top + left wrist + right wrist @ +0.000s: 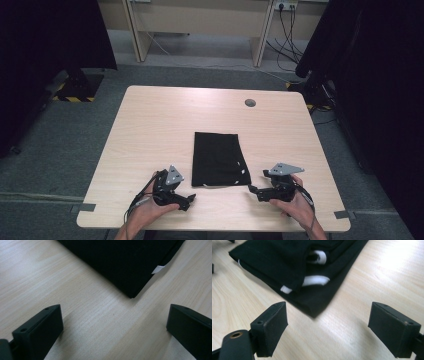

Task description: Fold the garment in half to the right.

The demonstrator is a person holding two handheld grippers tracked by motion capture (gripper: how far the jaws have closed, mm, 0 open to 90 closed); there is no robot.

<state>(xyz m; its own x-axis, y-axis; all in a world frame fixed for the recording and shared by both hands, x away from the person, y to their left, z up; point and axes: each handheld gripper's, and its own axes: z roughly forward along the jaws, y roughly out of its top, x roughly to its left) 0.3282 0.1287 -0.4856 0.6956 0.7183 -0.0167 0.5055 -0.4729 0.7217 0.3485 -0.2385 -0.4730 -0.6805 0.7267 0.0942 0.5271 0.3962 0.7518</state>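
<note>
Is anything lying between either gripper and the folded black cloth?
Nothing visible. Bare table separates the left gripper from the cloth's near left corner, and the right gripper from its near right corner. Both grippers' jaws stand open, apart from the cloth.

folded black cloth (294, 267), gripper (328, 322) spread wide

Table: my light wood-grain tabletop (150, 130) with a round grey cable grommet (250, 103) | Floor: grey carpet (50, 150) | Sides: black curtains (380, 75) | Back: beige wooden bench (200, 20), dark cables (290, 35) hanging behind it | Light: even
</note>
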